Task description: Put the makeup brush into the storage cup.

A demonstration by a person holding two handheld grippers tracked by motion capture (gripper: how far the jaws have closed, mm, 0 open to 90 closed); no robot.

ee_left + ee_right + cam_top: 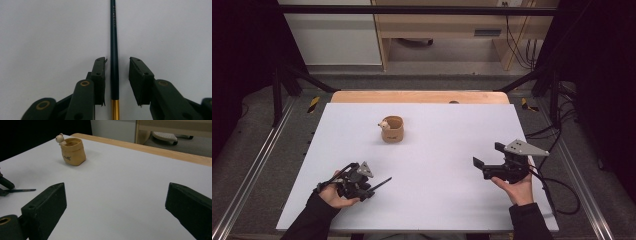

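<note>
Dark teal pen (114, 50), gold band at its near end, lies flat on the white surface (437, 165) at the person's left, between the jaws of the left tool (117, 75). In the left gripper view the shaft runs straight up the gap; the left pad sits just beside it, perhaps brushing it, while the right pad stands clearly apart. No clamp yet: the jaws are narrowed around the pen but not pressing from both sides. From above, the pen's tip pokes out past the left tool (362, 182) toward the middle of the surface.

Well apart from it, toward the far middle of the surface, stands a small tan pouch-shaped holder (392, 129) with a little animal head at its rim. It is upright and its mouth is open; nothing can be seen inside from the right gripper view (72, 151).

Right tool (492, 162) is held above the near right of the surface, jaws spread wide, nothing between them, pointed toward the holder.

Judgement on progress: early. The work in hand looks like picking up the pen, likely to drop it in the holder. Approach and straddle are done. Left to do: close fully on the shaft, lift, carry across, set it in the holder's mouth.
</note>
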